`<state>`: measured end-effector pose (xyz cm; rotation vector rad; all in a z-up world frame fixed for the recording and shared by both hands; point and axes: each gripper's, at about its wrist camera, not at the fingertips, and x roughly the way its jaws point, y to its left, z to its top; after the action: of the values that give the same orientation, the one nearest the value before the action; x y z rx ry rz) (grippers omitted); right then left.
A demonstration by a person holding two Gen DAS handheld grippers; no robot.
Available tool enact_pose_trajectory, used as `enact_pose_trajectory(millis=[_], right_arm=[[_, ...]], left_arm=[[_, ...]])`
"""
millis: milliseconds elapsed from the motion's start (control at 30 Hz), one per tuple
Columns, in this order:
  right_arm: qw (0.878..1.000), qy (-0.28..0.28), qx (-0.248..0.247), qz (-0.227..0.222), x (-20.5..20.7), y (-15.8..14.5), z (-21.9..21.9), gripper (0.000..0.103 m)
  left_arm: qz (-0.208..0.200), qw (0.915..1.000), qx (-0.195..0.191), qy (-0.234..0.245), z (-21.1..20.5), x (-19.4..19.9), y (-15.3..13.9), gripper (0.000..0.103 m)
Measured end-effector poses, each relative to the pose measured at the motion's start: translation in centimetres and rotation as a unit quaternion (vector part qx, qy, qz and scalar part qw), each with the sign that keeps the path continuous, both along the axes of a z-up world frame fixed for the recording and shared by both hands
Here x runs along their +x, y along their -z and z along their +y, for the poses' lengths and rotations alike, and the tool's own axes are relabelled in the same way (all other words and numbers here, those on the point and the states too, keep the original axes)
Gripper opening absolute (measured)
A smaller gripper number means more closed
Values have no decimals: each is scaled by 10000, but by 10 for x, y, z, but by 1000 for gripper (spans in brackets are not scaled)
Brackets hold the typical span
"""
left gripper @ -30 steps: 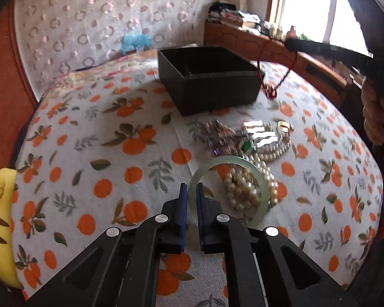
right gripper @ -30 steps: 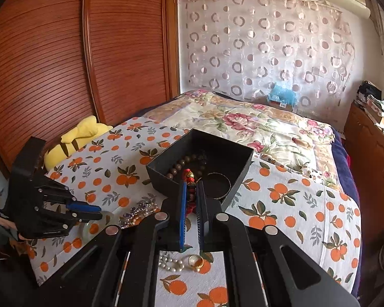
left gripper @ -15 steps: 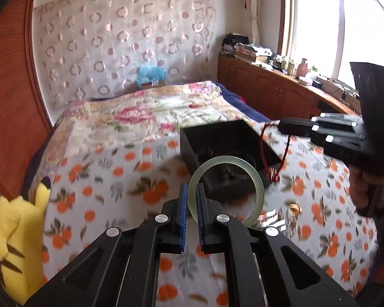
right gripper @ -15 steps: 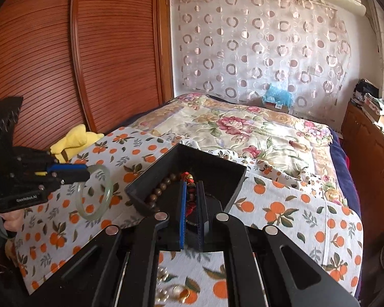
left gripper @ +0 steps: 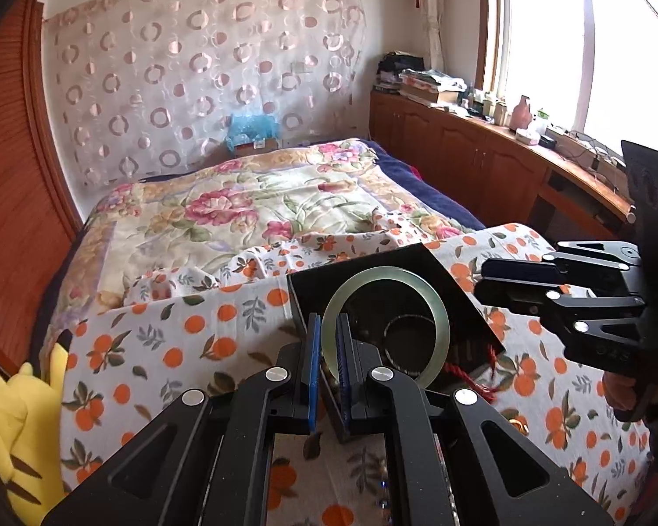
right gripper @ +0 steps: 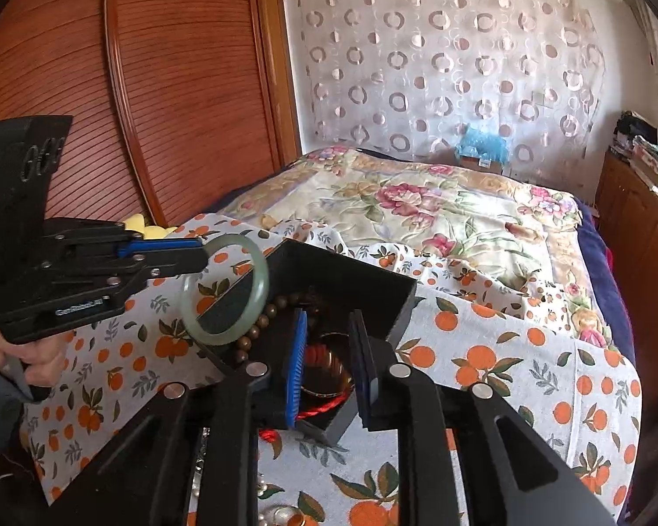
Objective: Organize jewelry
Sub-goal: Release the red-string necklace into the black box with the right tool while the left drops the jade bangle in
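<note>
My left gripper (left gripper: 327,342) is shut on a pale green jade bangle (left gripper: 434,307) and holds it upright over the near left corner of the black jewelry box (left gripper: 421,258). The right wrist view shows the same bangle (right gripper: 263,276) above the box (right gripper: 386,280). My right gripper (right gripper: 329,350) is open and empty over the box. Inside the box lie a brown bead string (right gripper: 272,311), a thin dark bangle (left gripper: 410,320) and a red cord bracelet (right gripper: 324,407) that hangs over the near wall.
The box stands on an orange-print cloth (right gripper: 526,377) over a floral bed. A yellow plush toy (left gripper: 8,421) lies at the left edge. Loose pearls and a gold ring (right gripper: 294,517) lie near the front. Wooden cabinets (left gripper: 482,162) line the right side.
My left gripper lifted the jade bangle off the cloth and carried it over the box. My right gripper opened and let the red cord bracelet fall into the box.
</note>
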<state>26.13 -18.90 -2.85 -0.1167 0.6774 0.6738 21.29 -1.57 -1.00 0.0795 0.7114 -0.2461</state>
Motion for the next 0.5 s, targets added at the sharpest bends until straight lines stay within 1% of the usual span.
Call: enact_pose_trajectory(millis=[233,367,500], right_arm=[[10000,33,8,9,4,-4,-5,22],[10000,-22,-8,11,-17,-5,-8,22],[9999,-97,-112,87,-41,2,-6,22]], left_arm=[[123,9999,61,46,-6,21,9,6],[164,9998,54,73,-7,24,16,6],[168,9998,1,60,-5,21,20,7]])
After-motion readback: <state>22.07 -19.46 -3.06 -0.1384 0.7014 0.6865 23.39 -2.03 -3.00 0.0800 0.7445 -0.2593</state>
